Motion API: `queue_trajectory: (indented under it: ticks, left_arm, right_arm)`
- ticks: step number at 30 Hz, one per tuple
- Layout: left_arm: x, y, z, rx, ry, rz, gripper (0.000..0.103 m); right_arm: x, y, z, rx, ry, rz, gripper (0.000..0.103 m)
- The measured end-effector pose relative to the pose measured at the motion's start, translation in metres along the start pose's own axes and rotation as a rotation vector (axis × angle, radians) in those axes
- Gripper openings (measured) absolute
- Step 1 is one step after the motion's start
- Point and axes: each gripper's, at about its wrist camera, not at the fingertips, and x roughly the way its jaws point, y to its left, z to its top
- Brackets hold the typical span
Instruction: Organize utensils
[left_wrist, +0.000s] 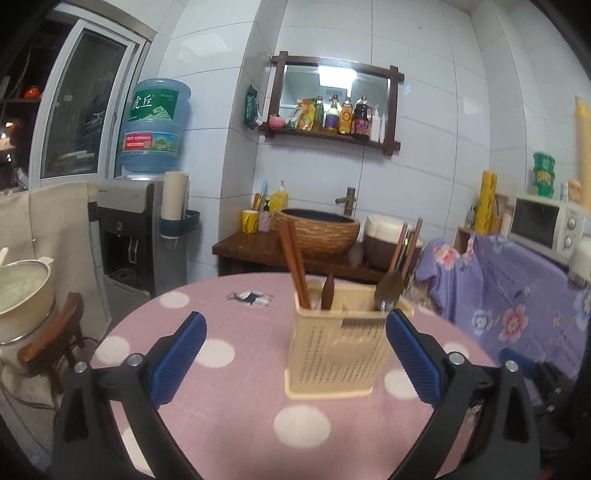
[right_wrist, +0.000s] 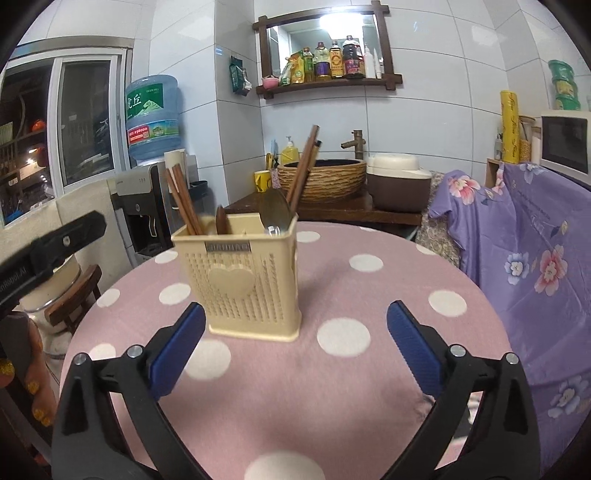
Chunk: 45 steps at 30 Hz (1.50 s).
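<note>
Cream plastic utensil holder (right_wrist: 242, 280) is standing upright mid-bench (right_wrist: 351, 398), carrying chopsticks (right_wrist: 183, 206) and a metal spoon (right_wrist: 275, 214). Left gripper (left_wrist: 295, 354) and right gripper (right_wrist: 295, 350) are both hanging wide apart, holding nothing. Holder is looking light and tippy; chopsticks stiff and slim, best pinched near their upper ends. Spoon likely slippery.

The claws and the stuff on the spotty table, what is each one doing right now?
Left claw: open, empty, above the table.
Right claw: open, empty.
Utensil holder: upright on the table, not gripped.
Chopsticks: standing tilted in the holder's left part.
Spoon: standing in the holder's right part, bowl up.
Pink dotted table: covered by a cloth, holder on it.
</note>
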Motion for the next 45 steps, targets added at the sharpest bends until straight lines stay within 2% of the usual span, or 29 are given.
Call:
queue_trajectory:
  ticks: [4, 9, 13, 16, 23, 30, 45]
  left_arm:
    - [-0.024, 0.005, -0.03, 0.008, 0.065, 0.024, 0.098]
    - [-0.067, 0.006, -0.072, -0.015, 0.084, 0.043, 0.098]
    - [-0.101, 0.004, -0.107, -0.056, 0.114, 0.064, 0.098]
    - [-0.123, 0.007, -0.121, -0.091, 0.12, 0.071, 0.098]
    - [-0.168, 0.007, -0.132, -0.085, 0.038, 0.171, 0.098]
    - [-0.178, 0.005, -0.134, -0.085, 0.016, 0.165, 0.098]
    - [-0.183, -0.001, -0.135, -0.069, 0.0, 0.157, 0.098]
  right_arm:
    - [-0.029, -0.007, -0.037, -0.019, 0.011, -0.027, 0.097]
    - [-0.065, -0.004, -0.085, -0.038, 0.007, -0.046, 0.097]
    - [-0.091, 0.0, -0.112, -0.013, 0.02, -0.038, 0.097]
    - [-0.116, 0.001, -0.123, 0.012, -0.004, -0.033, 0.097]
    - [-0.167, 0.015, -0.13, -0.005, -0.098, -0.063, 0.097]
    - [-0.184, 0.028, -0.136, -0.044, -0.114, -0.052, 0.097]
    - [-0.186, 0.023, -0.134, -0.029, -0.121, -0.048, 0.097]
